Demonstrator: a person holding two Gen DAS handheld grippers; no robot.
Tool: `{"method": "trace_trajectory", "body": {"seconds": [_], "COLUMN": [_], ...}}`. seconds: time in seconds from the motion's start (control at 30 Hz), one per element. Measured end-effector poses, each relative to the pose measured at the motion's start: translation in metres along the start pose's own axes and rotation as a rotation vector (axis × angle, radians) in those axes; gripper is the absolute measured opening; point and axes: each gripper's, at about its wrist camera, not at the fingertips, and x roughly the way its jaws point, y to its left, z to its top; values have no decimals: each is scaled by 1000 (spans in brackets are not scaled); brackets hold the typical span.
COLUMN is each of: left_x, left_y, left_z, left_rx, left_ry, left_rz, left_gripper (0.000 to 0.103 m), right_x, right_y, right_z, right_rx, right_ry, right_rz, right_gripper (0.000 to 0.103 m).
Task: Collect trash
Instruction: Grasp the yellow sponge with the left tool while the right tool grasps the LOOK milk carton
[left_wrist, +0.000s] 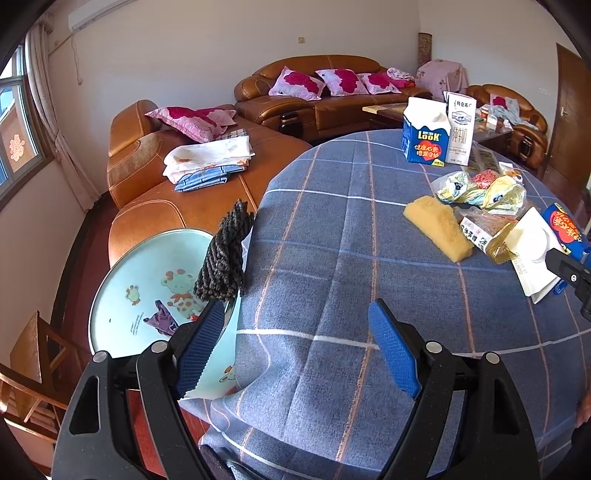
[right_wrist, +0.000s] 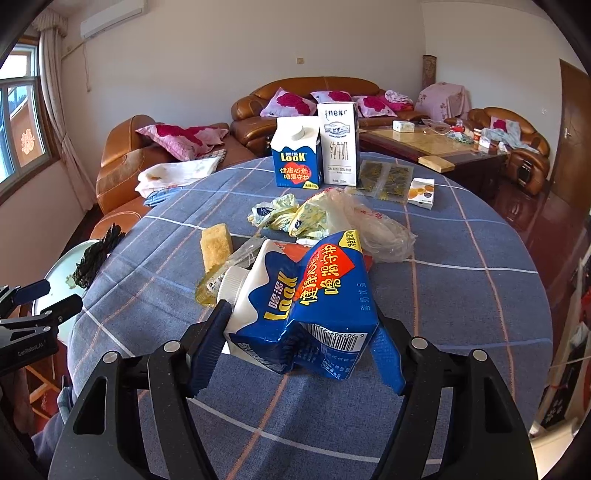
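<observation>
A crushed blue and white LOOK carton (right_wrist: 306, 302) lies on its side on the blue checked tablecloth (right_wrist: 461, 295). My right gripper (right_wrist: 301, 309) is shut on it, both blue pads pressing its dented sides. In the left wrist view the same carton (left_wrist: 565, 229) shows at the right edge. My left gripper (left_wrist: 297, 304) stands open over the table's near-left edge with nothing between its fingers. Crumpled yellow wrappers (right_wrist: 291, 214), a clear plastic bag (right_wrist: 373, 225) and a flat plastic wrapper (right_wrist: 221, 273) lie just beyond the carton.
An upright blue LOOK carton (right_wrist: 297, 158) and a white milk carton (right_wrist: 339, 144) stand at the table's far side, with dark sachets (right_wrist: 386, 177) and a small box (right_wrist: 422, 191). A yellow sponge (right_wrist: 215, 245) lies left. A pale cartoon-print basin (left_wrist: 147, 295) and a dark knitted cloth (left_wrist: 225, 258) sit by the left edge.
</observation>
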Motion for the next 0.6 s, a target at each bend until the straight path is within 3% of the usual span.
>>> {"method": "trace_trajectory", "body": {"seconds": [0.23,0.6], "left_x": [14,80], "left_y": [-48,-116], "left_z": [41,69], "left_rx": [49,73], "left_ry": [-45,69], "left_rz": [-14,-50], "left_gripper": [79,79], "right_x": [-28,-27], "right_y": [-17,-43], "right_z": [8,14], "right_rx": [-6,14], "right_ry": [-83,-132], "right_rz": [-68,-91], "right_gripper": [70,70]}}
